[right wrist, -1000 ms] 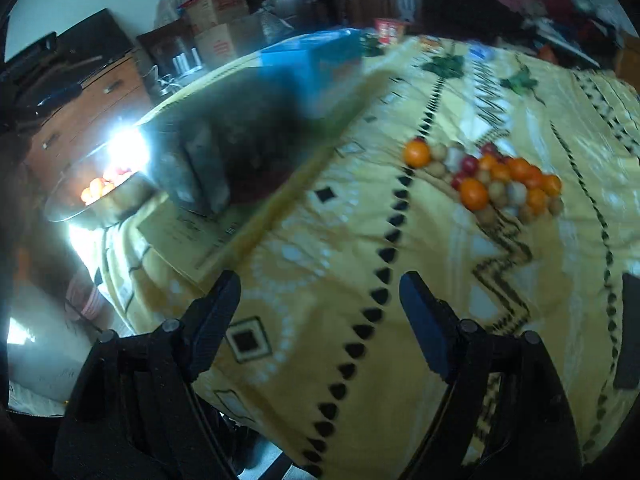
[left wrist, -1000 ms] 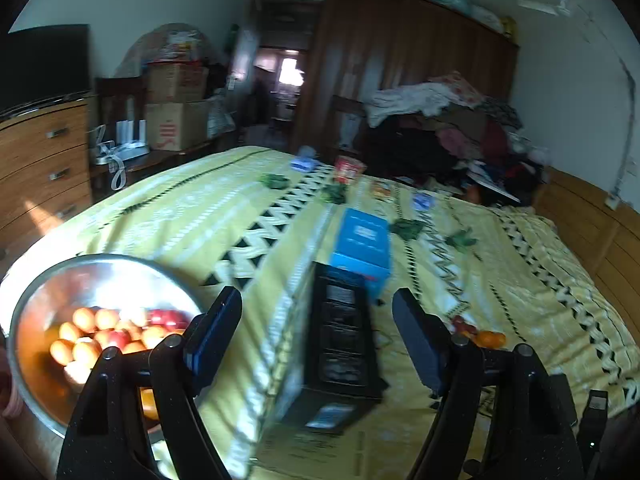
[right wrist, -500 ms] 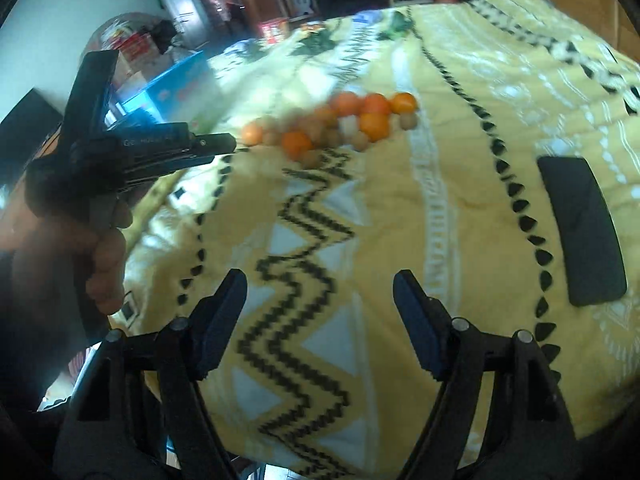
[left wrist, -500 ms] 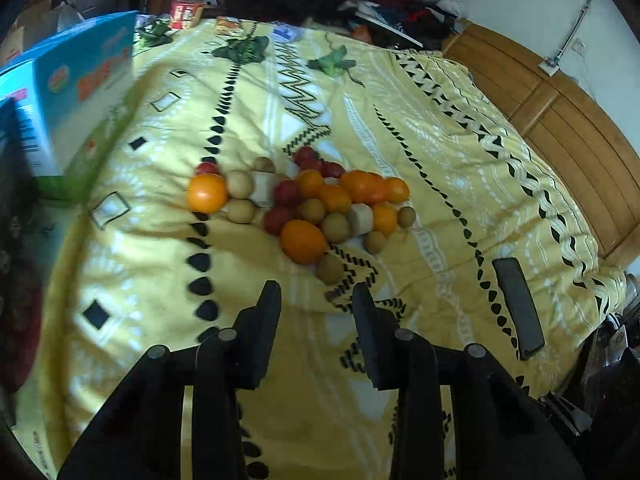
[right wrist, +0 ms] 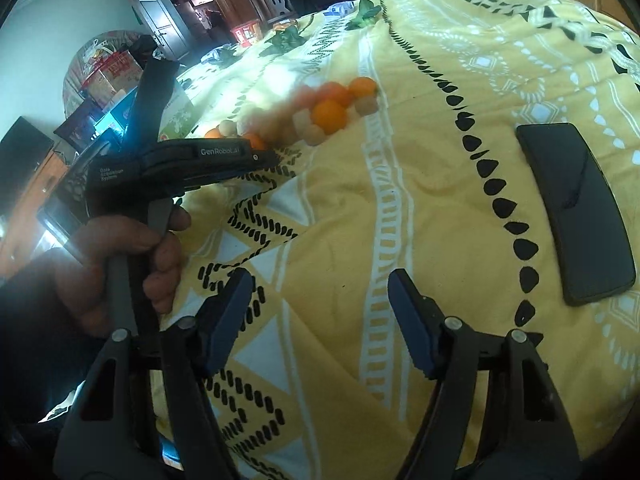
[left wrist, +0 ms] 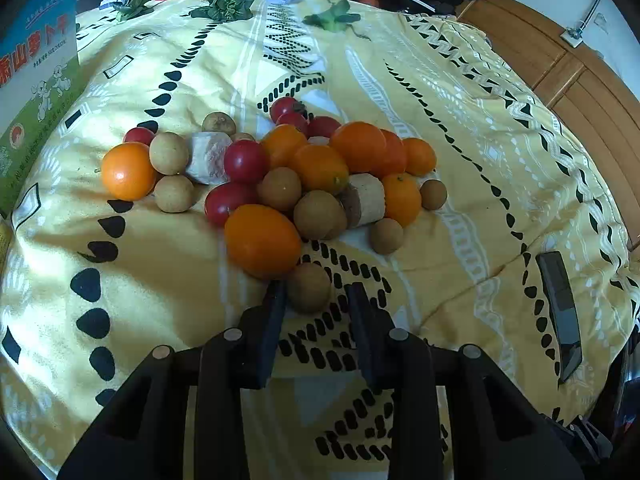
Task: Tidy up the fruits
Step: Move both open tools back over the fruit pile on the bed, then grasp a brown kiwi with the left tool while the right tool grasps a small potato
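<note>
A pile of fruit lies on the yellow patterned bedspread: oranges, red tomatoes, small brown round fruits and two pale cut chunks. In the left wrist view my left gripper is open, its fingers on either side of the nearest small brown fruit, not closed on it. A large orange sits just beyond. In the right wrist view my right gripper is open and empty above bare bedspread. The left gripper body shows there, reaching to the blurred pile.
A black phone lies on the bedspread right of the pile; it also shows in the right wrist view. A blue and green box stands at the left. Leafy greens and packets lie far back. A wooden bed frame runs along the right.
My left gripper has swung from the bowl and boxes to the fruit pile and moved in close around the nearest brown fruit. My right gripper has shifted rightward over the bedspread.
</note>
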`<state>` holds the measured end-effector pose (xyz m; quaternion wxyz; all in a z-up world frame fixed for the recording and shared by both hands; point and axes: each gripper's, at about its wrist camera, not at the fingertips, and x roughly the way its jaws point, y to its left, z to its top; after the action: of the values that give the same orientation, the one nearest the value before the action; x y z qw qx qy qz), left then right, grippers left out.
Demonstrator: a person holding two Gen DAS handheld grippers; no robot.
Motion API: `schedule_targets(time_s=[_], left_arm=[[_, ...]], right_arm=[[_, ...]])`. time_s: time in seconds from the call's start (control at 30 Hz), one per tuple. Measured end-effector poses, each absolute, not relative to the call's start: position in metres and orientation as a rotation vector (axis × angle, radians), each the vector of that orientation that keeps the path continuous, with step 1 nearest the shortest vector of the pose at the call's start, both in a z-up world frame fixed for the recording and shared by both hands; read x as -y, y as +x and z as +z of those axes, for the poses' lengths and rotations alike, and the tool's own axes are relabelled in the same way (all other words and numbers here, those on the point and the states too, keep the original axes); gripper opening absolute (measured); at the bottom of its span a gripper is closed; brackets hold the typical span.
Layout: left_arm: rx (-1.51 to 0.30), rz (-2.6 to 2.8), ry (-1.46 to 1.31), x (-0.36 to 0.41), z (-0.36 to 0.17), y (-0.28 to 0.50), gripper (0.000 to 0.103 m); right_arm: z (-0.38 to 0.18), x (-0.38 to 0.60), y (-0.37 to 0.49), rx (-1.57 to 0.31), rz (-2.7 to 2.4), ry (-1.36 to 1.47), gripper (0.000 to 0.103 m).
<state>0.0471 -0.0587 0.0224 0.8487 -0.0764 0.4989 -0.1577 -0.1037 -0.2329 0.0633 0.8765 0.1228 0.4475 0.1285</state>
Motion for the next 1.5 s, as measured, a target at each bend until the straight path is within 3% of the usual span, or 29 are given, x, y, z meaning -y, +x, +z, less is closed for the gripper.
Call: schedule_targets(time_s=[0.07, 0.3, 0.7, 0.8, 1.0, 1.5], left_arm=[[-1.048, -0.324, -0.158, 0.058, 0.020, 0.048, 0.023], [-0.934, -0.265, -0.072, 0.048, 0.039, 0.026, 0.023], [-0.926, -0.239, -0.109, 0.012, 0.048, 0.016, 0.023], [-0.935, -0.239, -0.117, 0.009, 0.046, 0.016, 0.023], [-0.942, -0.235, -0.127, 0.006, 0.048, 0.015, 0.023], [-0.882, -0.254, -0.066, 0.012, 0.103, -0.033, 0.023]], right_arm=[[0.061, 0.235, -0.101, -0.939, 0.264, 0.254, 0.069], [0.073, 0.230, -0.070, -0.882, 0.266, 0.210, 0.048], [0.052, 0.191, 0.043, -0.945, 0.301, 0.124, 0.047], [0.040, 0.184, 0.054, -0.974, 0.286, 0.094, 0.035], [0.030, 0.180, 0.055, -0.982, 0.240, 0.055, 0.023], [0.100, 0.158, -0.039, -0.897, 0.193, -0.051, 0.023]])
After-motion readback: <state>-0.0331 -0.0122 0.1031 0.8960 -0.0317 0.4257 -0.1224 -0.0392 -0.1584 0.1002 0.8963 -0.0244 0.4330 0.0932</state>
